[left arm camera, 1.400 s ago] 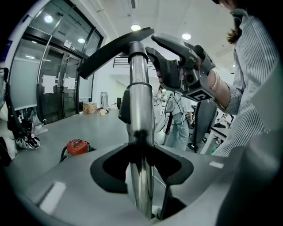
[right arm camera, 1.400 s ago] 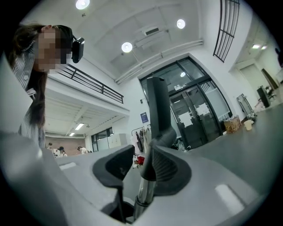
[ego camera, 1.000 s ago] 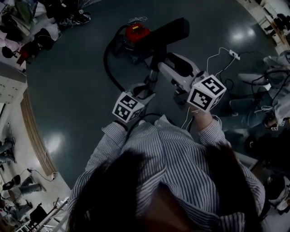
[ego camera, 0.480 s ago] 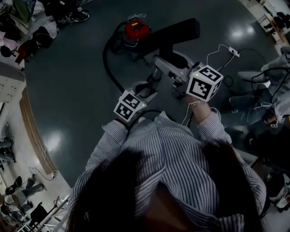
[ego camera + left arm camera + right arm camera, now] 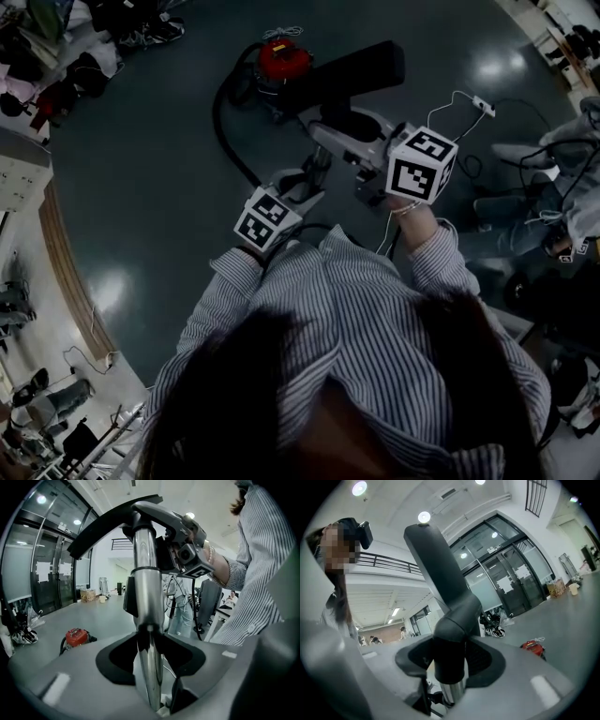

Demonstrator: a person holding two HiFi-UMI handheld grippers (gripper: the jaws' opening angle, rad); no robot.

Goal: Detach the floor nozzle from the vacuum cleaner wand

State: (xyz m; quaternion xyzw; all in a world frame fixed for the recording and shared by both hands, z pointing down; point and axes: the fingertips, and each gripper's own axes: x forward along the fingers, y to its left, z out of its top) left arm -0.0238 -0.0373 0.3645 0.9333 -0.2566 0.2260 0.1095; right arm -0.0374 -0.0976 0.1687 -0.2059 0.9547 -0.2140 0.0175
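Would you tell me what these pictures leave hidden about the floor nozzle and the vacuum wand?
Left gripper view: the lower end of the shiny chrome wand is cut off at the bottom.
Head view: its join with the black plastic floor nozzle is too dark to read.
Both gripper views: the red canister vacuum is too small for detail.

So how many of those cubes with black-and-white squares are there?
2. One cube sits before the person's left sleeve, the other before the right sleeve. None seems hidden.
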